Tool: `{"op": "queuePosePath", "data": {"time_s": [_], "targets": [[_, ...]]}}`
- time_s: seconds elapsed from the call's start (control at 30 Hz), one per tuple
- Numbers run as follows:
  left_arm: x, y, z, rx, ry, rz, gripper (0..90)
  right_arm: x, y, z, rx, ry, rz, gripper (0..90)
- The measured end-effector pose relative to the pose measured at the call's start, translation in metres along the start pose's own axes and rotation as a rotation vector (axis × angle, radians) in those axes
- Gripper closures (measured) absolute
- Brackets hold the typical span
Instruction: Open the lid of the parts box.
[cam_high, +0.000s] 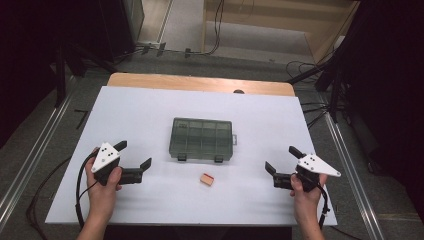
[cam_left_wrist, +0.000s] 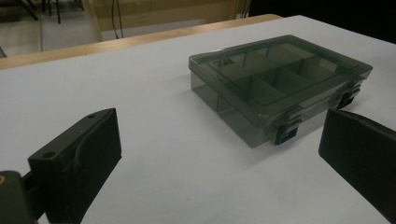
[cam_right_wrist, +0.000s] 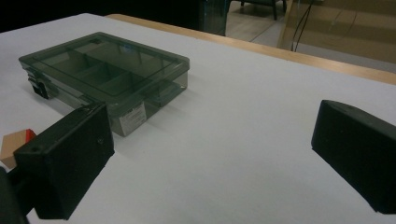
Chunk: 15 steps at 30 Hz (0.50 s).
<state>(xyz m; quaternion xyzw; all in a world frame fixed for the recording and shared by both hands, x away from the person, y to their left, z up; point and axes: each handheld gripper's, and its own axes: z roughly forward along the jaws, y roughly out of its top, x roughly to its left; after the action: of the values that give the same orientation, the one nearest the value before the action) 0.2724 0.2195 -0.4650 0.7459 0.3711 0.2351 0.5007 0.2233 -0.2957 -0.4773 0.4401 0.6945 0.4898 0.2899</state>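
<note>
A dark see-through compartment box (cam_high: 202, 139) lies shut in the middle of the white table top, its two latches facing the person. A small tan block with a red face (cam_high: 207, 179) rests just in front of it. My left gripper (cam_high: 134, 154) is held low at the left, open and empty, jaws pointing at the box (cam_left_wrist: 280, 79). At the right, my right gripper (cam_high: 282, 159) also stands open with nothing in it. In the right gripper view the box (cam_right_wrist: 102, 70) lies ahead to the left, and the block (cam_right_wrist: 14, 144) peeks out beside the left jaw.
The white board (cam_high: 150, 110) covers a wooden table whose far edge (cam_high: 200, 82) shows beyond it. Cables and dark stands sit on the floor around the table. Bare white surface lies between each gripper and the box.
</note>
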Motion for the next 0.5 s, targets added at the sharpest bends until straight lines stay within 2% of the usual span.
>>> {"op": "queuePosePath", "data": {"time_s": [0.23,0.33,0.5], "targets": [[-0.004,0.008,0.008,0.002,-0.019,0.006,0.0,0.004,0.014,0.004,0.007,0.016,-0.007,0.0],[-0.005,0.012,0.012,0.016,-0.043,0.019,0.0,0.006,0.023,0.009,0.016,0.032,-0.013,0.0],[-0.006,0.016,0.014,0.007,-0.057,0.024,0.0,0.008,0.03,0.014,0.012,0.039,-0.012,0.0]]}}
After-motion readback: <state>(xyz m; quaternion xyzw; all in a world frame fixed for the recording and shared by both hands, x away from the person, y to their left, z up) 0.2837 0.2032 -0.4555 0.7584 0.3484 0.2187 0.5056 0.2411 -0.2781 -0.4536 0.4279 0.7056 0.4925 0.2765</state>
